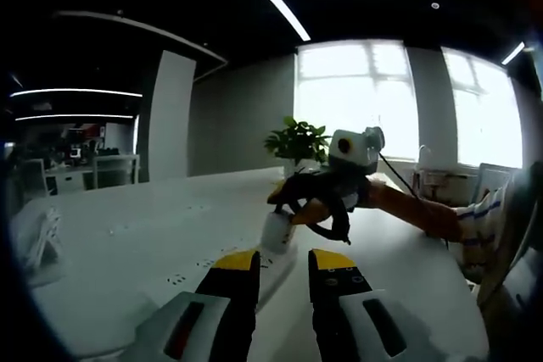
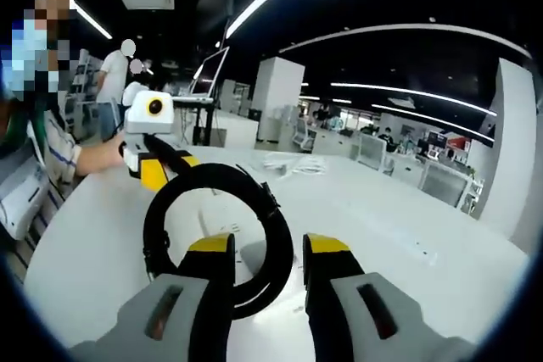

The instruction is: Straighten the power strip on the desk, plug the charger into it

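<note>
In the left gripper view, a white power strip lies on the white desk, running up between my left gripper's open jaws. A white charger stands at the strip's far end. My right gripper reaches in from the right and looks shut on the charger, whose black cable hangs in a loop beside it. In the right gripper view, the coiled black cable stands up in front of my right gripper. The left gripper is beyond it to the left.
A potted plant stands at the desk's far edge by the windows. White items lie at the desk's left end. A person's striped sleeve is on the right. Papers lie further along the desk.
</note>
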